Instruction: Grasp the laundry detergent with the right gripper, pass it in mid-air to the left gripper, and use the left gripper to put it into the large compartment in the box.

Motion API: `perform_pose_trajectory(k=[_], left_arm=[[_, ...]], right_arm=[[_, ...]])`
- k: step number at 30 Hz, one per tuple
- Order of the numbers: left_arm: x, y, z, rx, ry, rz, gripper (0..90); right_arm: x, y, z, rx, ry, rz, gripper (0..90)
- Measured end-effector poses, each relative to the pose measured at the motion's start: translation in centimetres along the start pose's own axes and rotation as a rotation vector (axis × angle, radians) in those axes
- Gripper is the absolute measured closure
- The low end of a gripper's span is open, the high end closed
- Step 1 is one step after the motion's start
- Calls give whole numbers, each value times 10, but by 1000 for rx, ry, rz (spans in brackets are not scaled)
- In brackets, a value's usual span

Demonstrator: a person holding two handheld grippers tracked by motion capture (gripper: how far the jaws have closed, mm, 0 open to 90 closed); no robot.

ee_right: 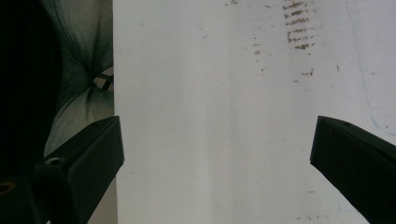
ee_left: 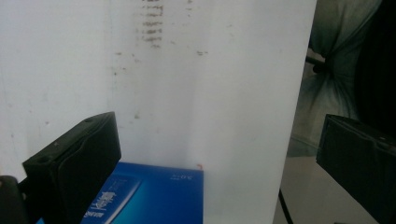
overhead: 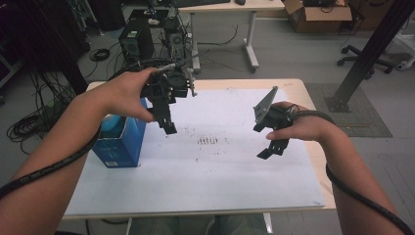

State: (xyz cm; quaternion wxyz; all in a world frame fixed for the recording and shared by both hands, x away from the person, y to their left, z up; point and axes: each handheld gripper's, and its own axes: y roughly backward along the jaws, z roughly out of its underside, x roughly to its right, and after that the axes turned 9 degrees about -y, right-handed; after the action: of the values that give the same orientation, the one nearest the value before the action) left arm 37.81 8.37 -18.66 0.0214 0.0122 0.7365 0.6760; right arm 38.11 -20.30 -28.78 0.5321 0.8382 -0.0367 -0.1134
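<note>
Two grippers are being held above the white surface (overhead: 205, 166) with jaws spread wide and nothing grasped. Nearer the person, the right gripper (overhead: 268, 142) is being kept well apart from the blue box (overhead: 120, 142). Farther out, the left gripper (overhead: 166, 120) is being hung just beside the upright box, which is standing at the surface's left edge, so the left hand is judged nearer.
</note>
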Motion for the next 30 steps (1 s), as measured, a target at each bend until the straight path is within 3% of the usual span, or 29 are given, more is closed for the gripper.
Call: perform_pose_trajectory(k=[12,21,30], left_arm=[[2,-16,-4,-14,-86,26,2],[-3,-24,-5,-41,-90,39,2],[-8,-22,-8,-37,-85,43,2]], right_arm=[[0,4,-2,-31,-22,-1,29],[3,3,-2,-48,-26,-5,29],[9,6,-4,-58,-15,-4,29]])
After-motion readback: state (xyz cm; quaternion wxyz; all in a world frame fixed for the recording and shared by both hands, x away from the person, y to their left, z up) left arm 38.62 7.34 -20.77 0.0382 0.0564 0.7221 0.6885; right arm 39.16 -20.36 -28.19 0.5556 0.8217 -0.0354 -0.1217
